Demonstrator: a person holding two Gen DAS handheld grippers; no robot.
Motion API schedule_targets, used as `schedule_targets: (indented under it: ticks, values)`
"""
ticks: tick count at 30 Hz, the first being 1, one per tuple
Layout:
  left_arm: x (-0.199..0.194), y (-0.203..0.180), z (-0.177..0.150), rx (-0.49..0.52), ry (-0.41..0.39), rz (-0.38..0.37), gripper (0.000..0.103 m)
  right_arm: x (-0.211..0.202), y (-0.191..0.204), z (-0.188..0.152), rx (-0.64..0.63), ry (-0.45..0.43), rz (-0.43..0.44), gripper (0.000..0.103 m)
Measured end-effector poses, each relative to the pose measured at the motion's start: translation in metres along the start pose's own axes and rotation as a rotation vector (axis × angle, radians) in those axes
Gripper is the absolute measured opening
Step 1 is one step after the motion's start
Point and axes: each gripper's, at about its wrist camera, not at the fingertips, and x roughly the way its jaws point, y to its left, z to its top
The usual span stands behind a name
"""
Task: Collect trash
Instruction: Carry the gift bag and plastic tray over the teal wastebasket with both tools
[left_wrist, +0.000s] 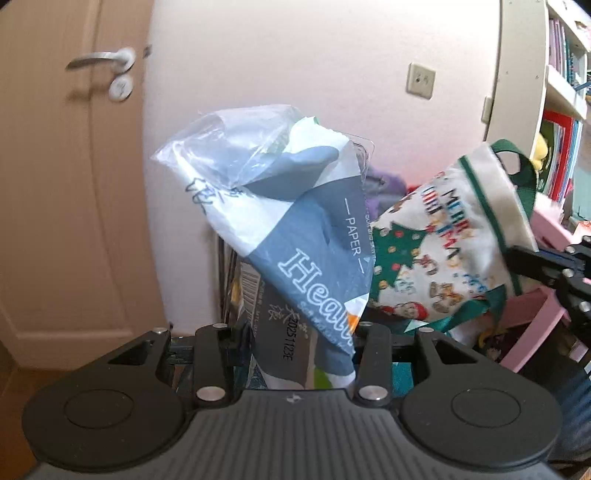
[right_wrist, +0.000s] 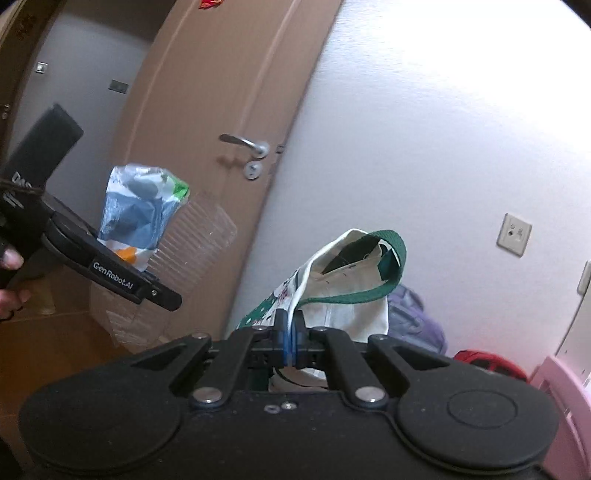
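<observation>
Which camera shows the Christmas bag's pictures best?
The left wrist view. There the Christmas bag shows its printed side: a green tree, colourful letters, a small Santa. The right wrist view shows only its open top and green strap, with the right claw pinched on its edge.

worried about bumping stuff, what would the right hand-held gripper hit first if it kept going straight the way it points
The right hand-held gripper is shut on the Christmas bag, so that travels with it. Beyond the bag, the first thing is probably the white wall, though depth is hard to judge.
</observation>
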Motion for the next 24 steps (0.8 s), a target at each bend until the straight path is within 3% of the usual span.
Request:
schedule_targets:
  ticks: [6,10,18,24]
  values:
    - [0.033,-0.024,0.034,0.022,-0.007,-0.028,0.040,0.038,-0.013,0.002,-0.004,0.024,-0.020,0.001]
    - [0.070,-0.032,0.044,0.025,0.035,-0.052,0.040,0.073,-0.023,-0.009,0.008,0.066,-0.001,0.001]
    - [0.165,-0.038,0.040,0.028,0.130,-0.045,0.041,0.148,-0.034,-0.043,0.040,0.167,0.061,0.001]
    - [0.221,-0.042,0.026,0.058,0.219,-0.045,0.043,0.177,-0.040,-0.073,0.083,0.245,0.106,0.002]
